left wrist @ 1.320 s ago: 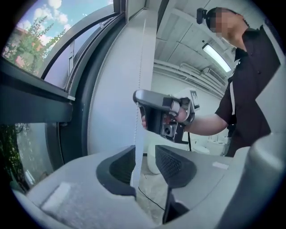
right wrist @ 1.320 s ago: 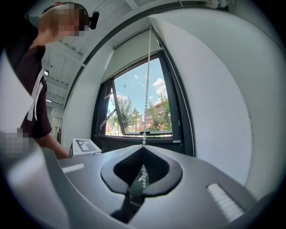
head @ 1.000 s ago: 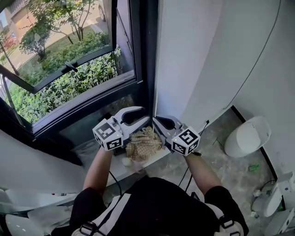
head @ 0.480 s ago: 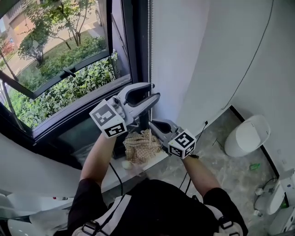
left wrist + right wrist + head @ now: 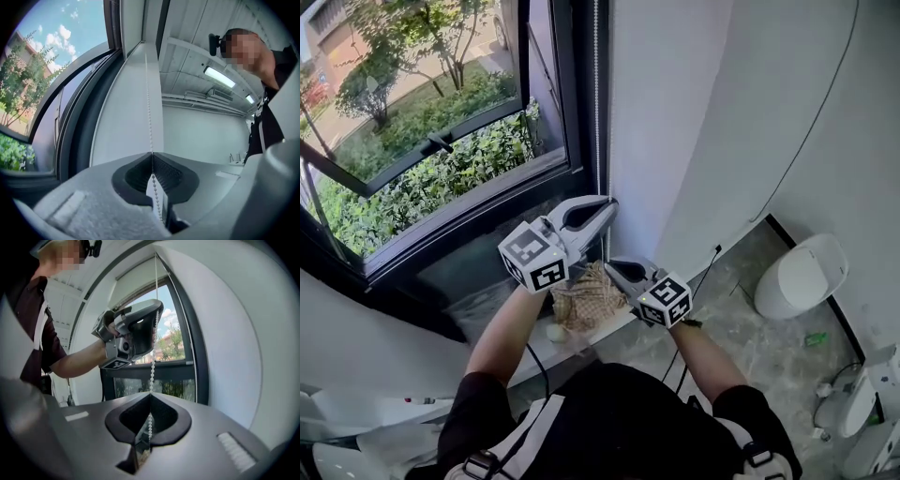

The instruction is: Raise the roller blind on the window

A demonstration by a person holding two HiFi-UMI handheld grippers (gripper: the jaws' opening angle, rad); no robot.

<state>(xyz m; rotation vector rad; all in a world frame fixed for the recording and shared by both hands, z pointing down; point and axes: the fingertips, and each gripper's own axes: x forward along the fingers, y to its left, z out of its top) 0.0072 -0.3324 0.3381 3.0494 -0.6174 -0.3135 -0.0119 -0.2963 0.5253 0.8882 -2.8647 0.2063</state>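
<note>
Fingertips (image 5: 133,171) of the left gripper (image 5: 607,203) have just closed on the bead chain (image 5: 598,112), which hangs in the narrow corner between the dark window frame (image 5: 577,94) and the white wall (image 5: 675,112). Just below, the right gripper (image 5: 609,269) is clamped on the same chain. A crumpled checked cloth (image 5: 586,298) and a small pale round thing (image 5: 556,331) lie on the sill beneath them, while the roller blind (image 5: 140,280) shows as a pale band at the window's top.

Grey left tongs (image 5: 610,202) and right tongs (image 5: 608,266), black-and-white marker cubes (image 5: 534,259); black short-sleeved shirt (image 5: 614,422) (white-edged straps (image 5: 484,461)).
</note>
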